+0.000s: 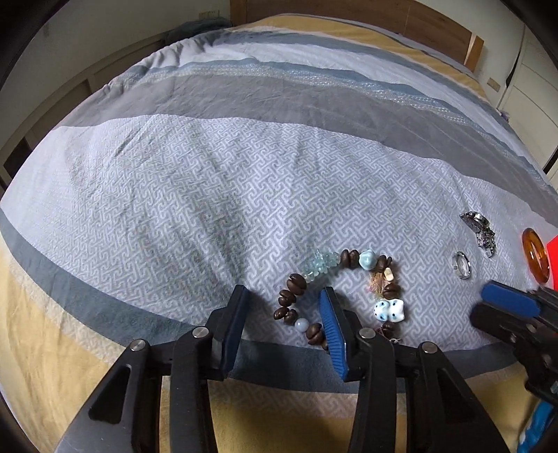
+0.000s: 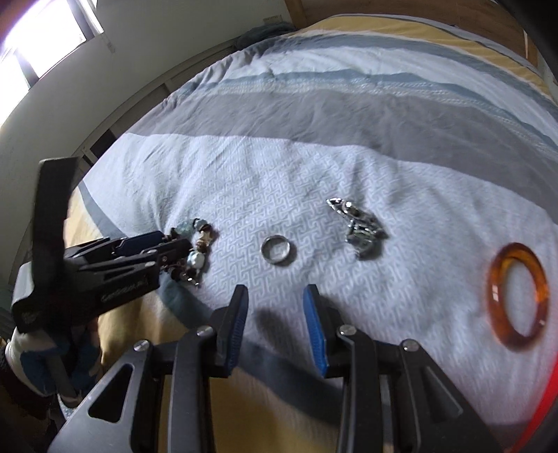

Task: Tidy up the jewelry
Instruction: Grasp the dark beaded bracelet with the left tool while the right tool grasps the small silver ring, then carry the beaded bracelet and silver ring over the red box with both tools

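Observation:
A beaded bracelet (image 1: 345, 285) of brown, pale blue and ceramic beads lies on the patterned bedspread (image 1: 209, 181). My left gripper (image 1: 284, 296) is open, its jaws straddling the bracelet's near left side, empty. To the right lie a silver ring (image 1: 462, 265), a metal watch (image 1: 479, 231) and an amber bangle (image 1: 535, 259). My right gripper (image 2: 275, 296) is open and empty, just short of the ring (image 2: 278, 249); the watch (image 2: 359, 226) and bangle (image 2: 518, 296) lie to its right. The left gripper (image 2: 164, 242) shows at the left over the bracelet (image 2: 195, 244).
The bedspread (image 2: 314, 167) covers a bed with a wooden headboard (image 1: 383, 17) at the back. A red object's edge (image 1: 552, 265) shows at the far right. A window (image 2: 42, 35) and wall lie left of the bed.

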The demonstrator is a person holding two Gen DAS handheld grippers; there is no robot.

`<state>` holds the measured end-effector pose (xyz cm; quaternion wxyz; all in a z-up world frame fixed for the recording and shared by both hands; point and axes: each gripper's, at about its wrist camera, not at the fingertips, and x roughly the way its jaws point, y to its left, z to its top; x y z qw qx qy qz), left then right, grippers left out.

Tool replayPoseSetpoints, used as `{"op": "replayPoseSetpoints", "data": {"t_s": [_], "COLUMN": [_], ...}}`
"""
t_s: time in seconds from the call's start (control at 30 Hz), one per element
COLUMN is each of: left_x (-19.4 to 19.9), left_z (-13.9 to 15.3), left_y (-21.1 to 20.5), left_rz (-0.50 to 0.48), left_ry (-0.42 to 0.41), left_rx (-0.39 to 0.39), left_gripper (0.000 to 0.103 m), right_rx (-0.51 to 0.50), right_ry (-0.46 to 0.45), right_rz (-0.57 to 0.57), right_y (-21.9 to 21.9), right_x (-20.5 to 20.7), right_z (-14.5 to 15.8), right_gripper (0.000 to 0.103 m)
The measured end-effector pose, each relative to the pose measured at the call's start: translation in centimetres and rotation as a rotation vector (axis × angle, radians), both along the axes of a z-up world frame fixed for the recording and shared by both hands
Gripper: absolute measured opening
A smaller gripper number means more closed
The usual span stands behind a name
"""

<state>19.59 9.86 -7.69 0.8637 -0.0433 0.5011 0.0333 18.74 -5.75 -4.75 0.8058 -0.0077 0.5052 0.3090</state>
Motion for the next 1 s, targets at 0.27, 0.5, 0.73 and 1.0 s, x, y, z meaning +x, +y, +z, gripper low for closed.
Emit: {"op": "replayPoseSetpoints", "data": {"t_s": [0.27, 0.5, 0.73, 1.0], "left_x": [-0.8, -1.0, -2.0, -5.3], "left_z": [-0.6, -0.1, 1.5, 5.7], "left_y": [-0.5, -1.3, -2.3, -3.6], "left_rz": [0.000, -0.025, -0.038, -0.052], "left_ry": [-0.063, -0.065, -0.053, -0.088], "left_rx": [0.016, 0.043, 0.021, 0.007], "left_gripper": [0.040, 0.020, 0.008, 0.008], "right_rx": [-0.010, -0.013, 0.018, 0.033], "right_ry": [-0.029, -0.043, -0.068, -0.103], "right_rz": [0.018, 0.021, -0.008, -0.074], "right_y": [1.7, 1.4, -1.7, -7.0], "right_x": [1.8, 1.2, -1.4, -5.4], "right_z": [-0.7, -0.3, 2.8, 7.4], "right_gripper": [0.030, 0.019, 0.019, 0.019]}}
